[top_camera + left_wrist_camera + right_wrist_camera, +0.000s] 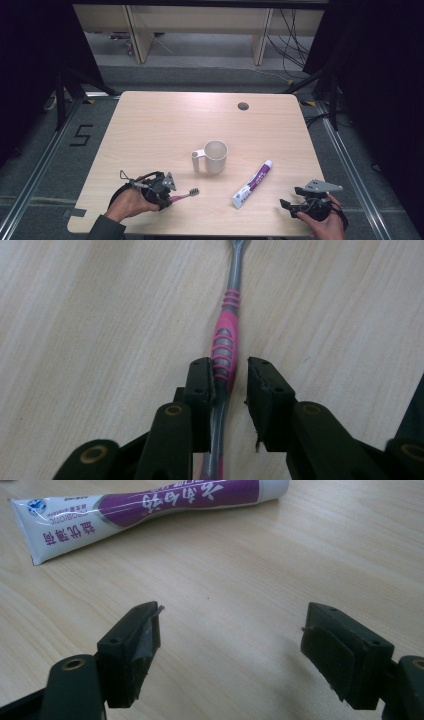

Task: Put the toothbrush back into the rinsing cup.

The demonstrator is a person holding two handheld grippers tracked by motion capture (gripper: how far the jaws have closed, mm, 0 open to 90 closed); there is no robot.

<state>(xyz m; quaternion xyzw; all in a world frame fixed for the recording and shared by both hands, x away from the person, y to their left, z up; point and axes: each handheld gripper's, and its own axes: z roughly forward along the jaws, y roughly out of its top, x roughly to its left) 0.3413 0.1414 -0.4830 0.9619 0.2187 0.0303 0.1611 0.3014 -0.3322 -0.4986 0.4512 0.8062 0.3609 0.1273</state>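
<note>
Light wood table [160, 125], dark curtains either side, grey floor beyond. White mug [215, 156] near table centre, handle toward left. Pink-grey toothbrush [184, 195] lies nearer than mug, to its left, flat on table. Left gripper [230, 375] straddles toothbrush handle, jaws narrowly parted; one jaw touching handle, small gap at other. Toothpaste tube [253, 184] lies right of mug, nearer edge. Right gripper [231, 630] right of tube, jaws spread wide over bare wood, holding nothing.

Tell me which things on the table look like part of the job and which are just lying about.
Likely in the job:
toothbrush, between the jaws of the left gripper, not yet clamped
toothpaste, ahead of the open right gripper
cup

Lying about:
cables on the floor beyond the table
</note>
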